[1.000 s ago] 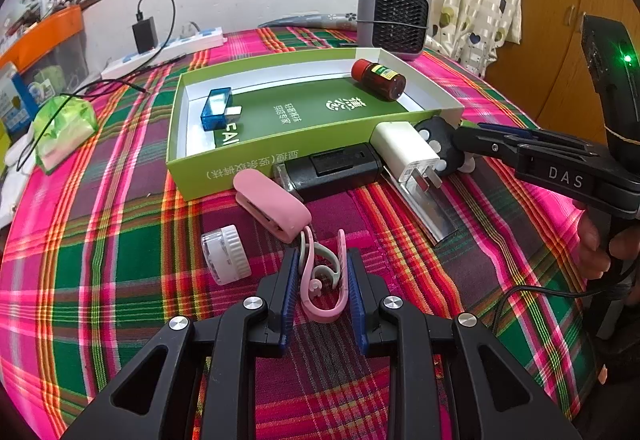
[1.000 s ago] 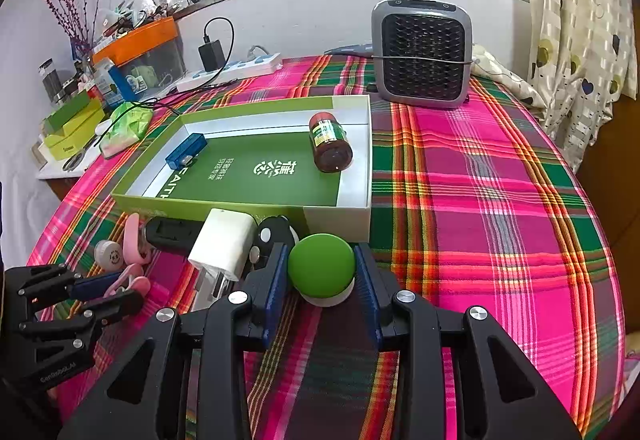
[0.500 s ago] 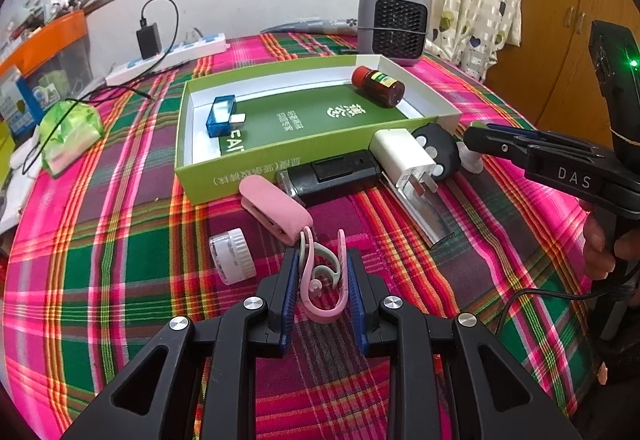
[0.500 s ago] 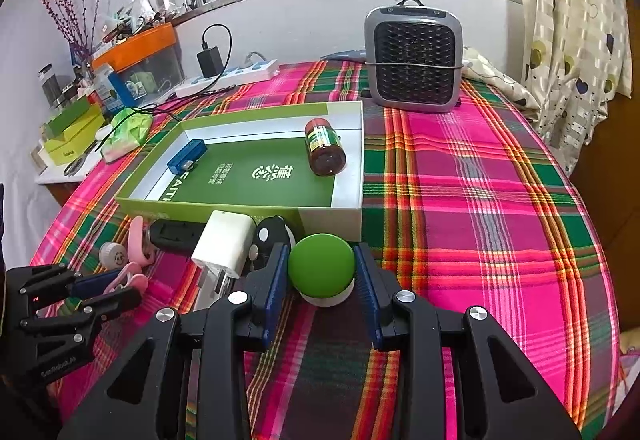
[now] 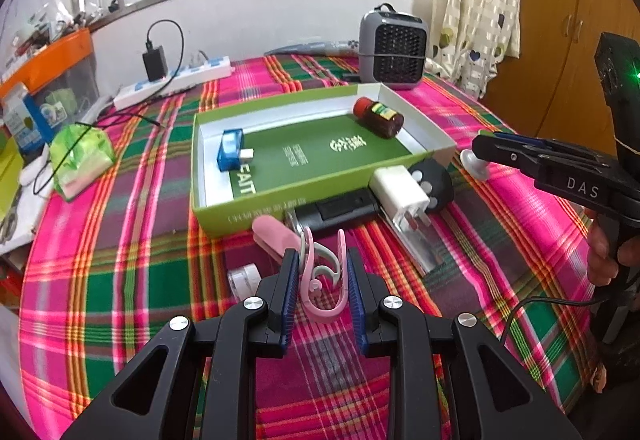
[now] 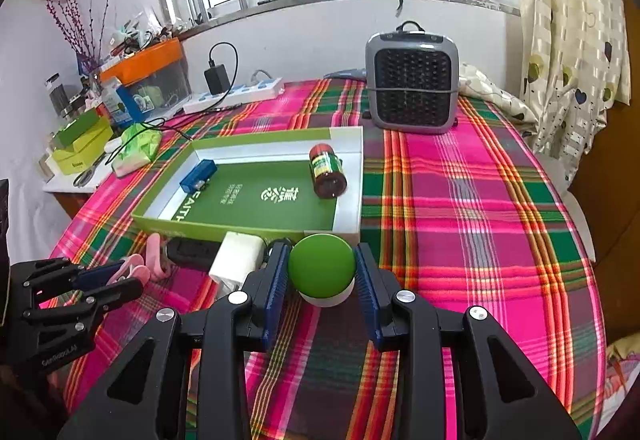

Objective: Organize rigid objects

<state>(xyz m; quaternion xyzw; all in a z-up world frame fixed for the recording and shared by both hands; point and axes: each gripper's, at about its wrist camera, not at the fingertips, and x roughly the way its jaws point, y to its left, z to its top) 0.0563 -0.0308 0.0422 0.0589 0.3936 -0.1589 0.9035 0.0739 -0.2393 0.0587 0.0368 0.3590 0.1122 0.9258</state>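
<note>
My left gripper [image 5: 323, 266] is shut on a pink clip [image 5: 322, 280] and holds it above the plaid cloth, short of the green tray [image 5: 280, 200]. My right gripper [image 6: 322, 272] is shut on a green-capped white knob [image 6: 322, 269] just before the tray's near right corner [image 6: 352, 232]. The tray holds a blue adapter [image 5: 230, 150] at its left and a brown red-capped bottle [image 5: 379, 116] at its back right. Along the tray's front lie a pink case [image 5: 276, 238], a black device [image 5: 336, 210], a white charger [image 5: 402, 190] and a black remote [image 5: 434, 180].
A small white jar [image 5: 244, 278] lies left of my left gripper. A grey heater [image 6: 412, 86] stands behind the tray. A power strip [image 5: 176, 82] with cables and a green packet [image 5: 80, 156] lie at the far left. The table edge curves at right.
Both grippers have risen with their objects still held, and the tray looks farther below. The pink clip has come up off the cloth.
</note>
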